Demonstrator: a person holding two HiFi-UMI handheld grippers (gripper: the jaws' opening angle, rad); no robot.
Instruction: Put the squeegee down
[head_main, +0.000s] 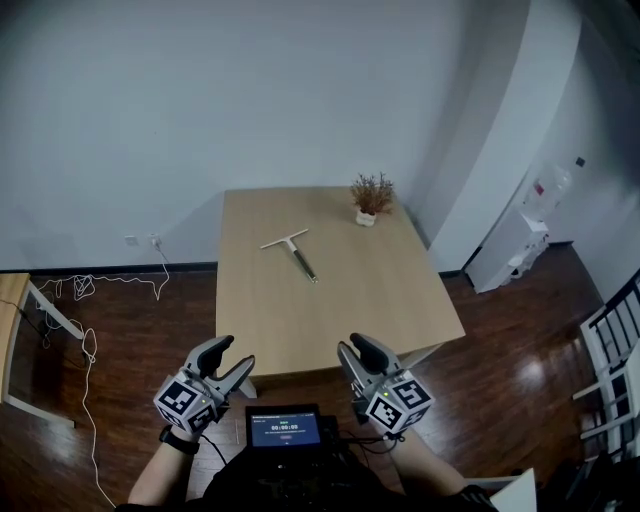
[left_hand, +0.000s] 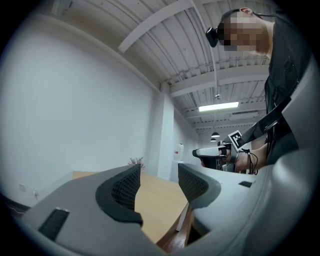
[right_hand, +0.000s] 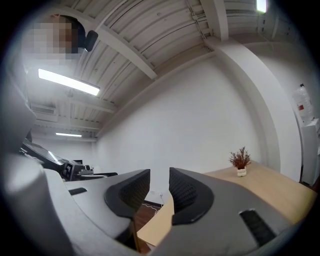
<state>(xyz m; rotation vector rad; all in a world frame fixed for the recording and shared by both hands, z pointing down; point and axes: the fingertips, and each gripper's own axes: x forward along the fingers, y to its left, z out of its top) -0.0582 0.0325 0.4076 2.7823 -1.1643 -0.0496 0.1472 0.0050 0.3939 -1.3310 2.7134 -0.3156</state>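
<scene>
I have the squeegee (head_main: 291, 253) lying flat on the table (head_main: 380, 290), in the far half and a little left of the middle. Its blade end is toward the far left and its handle runs toward me and to the right. It touches nothing but the tabletop and is well apart from both grippers. A small plant (head_main: 370, 198) stands in a pot near the far right corner, clear of the squeegee.

My left gripper (head_main: 236, 358) is off the near edge of the table, over the dark wood floor. Its 2 jaws stand apart with nothing between them; through the gap I see only the tabletop. My right gripper (head_main: 352, 345) is level with it, also short of the near edge. Its jaws are apart too, by a narrower gap, and hold nothing. Between the 2 grippers, close to my body, sits a lit screen (head_main: 286, 428). A white cable (head_main: 90, 350) trails across the floor to the left.
</scene>
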